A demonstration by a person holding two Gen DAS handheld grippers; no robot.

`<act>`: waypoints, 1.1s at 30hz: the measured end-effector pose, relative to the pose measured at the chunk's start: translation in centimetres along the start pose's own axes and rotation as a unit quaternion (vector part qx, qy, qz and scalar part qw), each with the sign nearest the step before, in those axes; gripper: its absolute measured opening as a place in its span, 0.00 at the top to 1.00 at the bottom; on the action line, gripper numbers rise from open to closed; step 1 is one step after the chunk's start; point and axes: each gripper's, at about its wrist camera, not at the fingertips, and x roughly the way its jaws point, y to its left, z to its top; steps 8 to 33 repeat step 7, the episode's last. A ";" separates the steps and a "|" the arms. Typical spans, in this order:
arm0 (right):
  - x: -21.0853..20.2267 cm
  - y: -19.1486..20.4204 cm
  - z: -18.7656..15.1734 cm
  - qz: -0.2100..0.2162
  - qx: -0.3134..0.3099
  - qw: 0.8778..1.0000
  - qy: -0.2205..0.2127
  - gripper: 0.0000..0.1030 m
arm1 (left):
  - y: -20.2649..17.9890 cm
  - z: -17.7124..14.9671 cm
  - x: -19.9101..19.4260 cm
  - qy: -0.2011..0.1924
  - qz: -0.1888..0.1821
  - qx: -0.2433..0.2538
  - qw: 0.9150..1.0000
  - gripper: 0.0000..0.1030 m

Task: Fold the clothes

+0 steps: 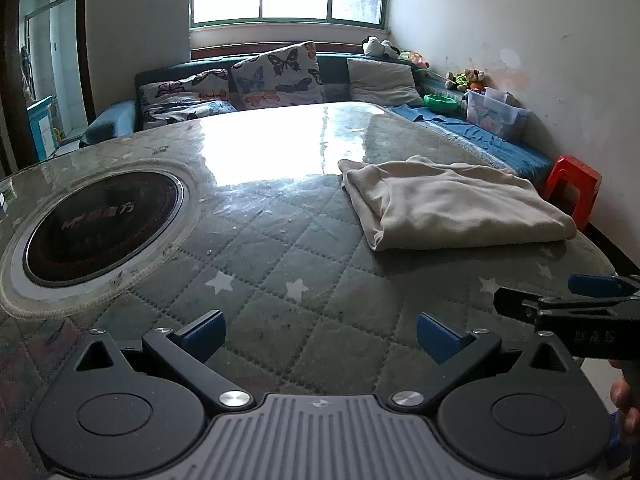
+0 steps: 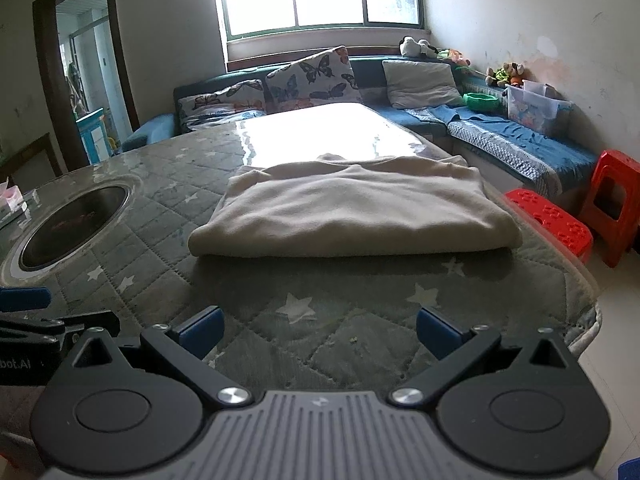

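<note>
Since the cream garment (image 2: 352, 212) already lies folded square on the worktop (image 2: 320, 320), you hold both grippers' jaws apart, empty, just short of it.

Folded garment (image 2: 352, 208) — plain cream. Surface (image 2: 320, 320) cover: grey-green quilted diamonds, white stars. Cushions (image 2: 312, 76) — butterfly print. Stools (image 2: 612, 200) red. Tool pads (image 2: 200, 332) blue.
</note>
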 end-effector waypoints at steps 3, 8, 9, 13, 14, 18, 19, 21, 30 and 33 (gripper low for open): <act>0.4 0.0 0.1 -0.001 0.002 1.000 0.005 0.00 | -0.2 0.3 0.4 0.003 -0.004 0.003 1.000 0.00; 0.9 0.0 0.1 -0.003 0.003 1.000 0.011 0.00 | -0.7 0.6 0.9 0.005 -0.009 0.012 1.000 0.00; 0.9 0.0 0.1 -0.003 0.003 1.000 0.011 0.00 | -0.7 0.6 0.9 0.005 -0.009 0.012 1.000 0.00; 0.9 0.0 0.1 -0.003 0.003 1.000 0.011 0.00 | -0.7 0.6 0.9 0.005 -0.009 0.012 1.000 0.00; 0.9 0.0 0.1 -0.003 0.003 1.000 0.011 0.00 | -0.7 0.6 0.9 0.005 -0.009 0.012 1.000 0.00; 0.9 0.0 0.1 -0.003 0.003 1.000 0.011 0.00 | -0.7 0.6 0.9 0.005 -0.009 0.012 1.000 0.00; 0.9 0.0 0.1 -0.003 0.003 1.000 0.011 0.00 | -0.7 0.6 0.9 0.005 -0.009 0.012 1.000 0.00; 0.9 0.0 0.1 -0.003 0.003 1.000 0.011 0.00 | -0.7 0.6 0.9 0.005 -0.009 0.012 1.000 0.00; 0.9 0.0 0.1 -0.003 0.003 1.000 0.011 0.00 | -0.7 0.6 0.9 0.005 -0.009 0.012 1.000 0.00; 0.9 0.0 0.1 -0.003 0.003 1.000 0.011 0.00 | -0.7 0.6 0.9 0.005 -0.009 0.012 1.000 0.00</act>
